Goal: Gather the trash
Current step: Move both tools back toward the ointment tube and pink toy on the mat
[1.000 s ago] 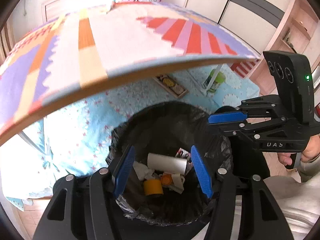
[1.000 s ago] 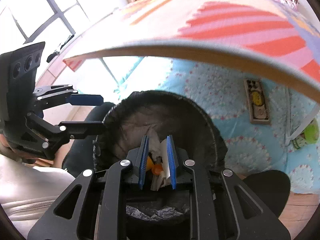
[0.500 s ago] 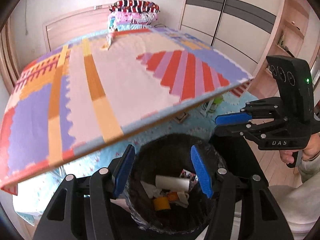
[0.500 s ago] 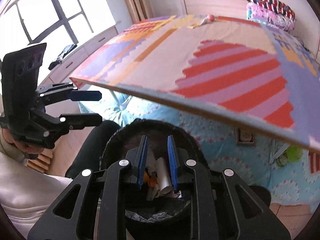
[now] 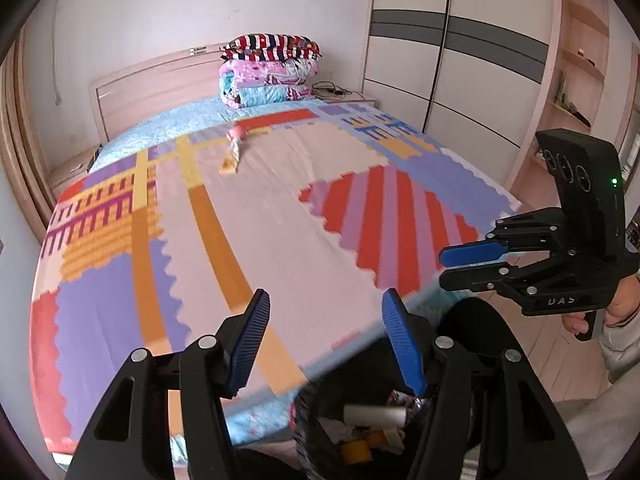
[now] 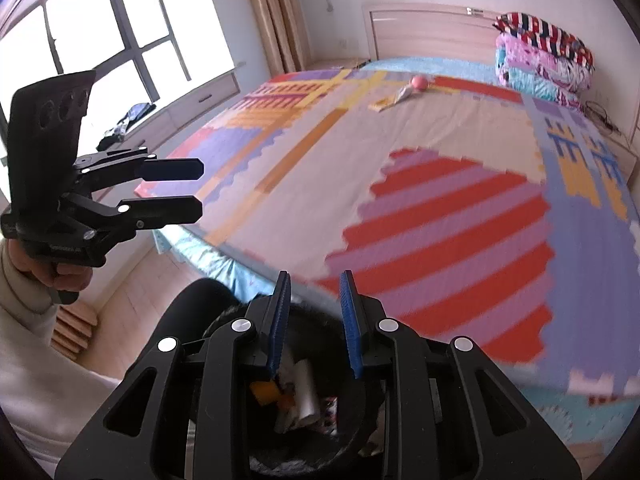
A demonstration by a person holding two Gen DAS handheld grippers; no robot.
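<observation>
**Both jaws empty above the bin, wrapper still out on the bed**

We hold the left gripper [image 5: 322, 336] with its jaws wide and nothing between them. The right gripper [image 6: 314, 320] has its jaws narrow and opening, and they too are empty. Below both sits the bin [image 6: 224, 320], black-lined, with a white roll [image 5: 374, 416] and orange scraps already in it.

What we judge is left to collect lies far across the bed [image 5: 280, 220], toward the headboard: a wrapper [image 5: 232, 156] with a pink ball [image 6: 419, 82] touching its far end. Its long axis runs roughly away from us, toward the folded quilts [image 5: 268, 72]. The view there is small and smeared, so we may be misreading one item as two.

In the left view the wrapper sits left of the jaws' centre line; in the right view it lies ahead and slightly right. Neither hand is clearly nearer. Nothing stands on the mat between the jaws and the wrapper; the reach over the bed edge is the only hindrance we foresee.
</observation>
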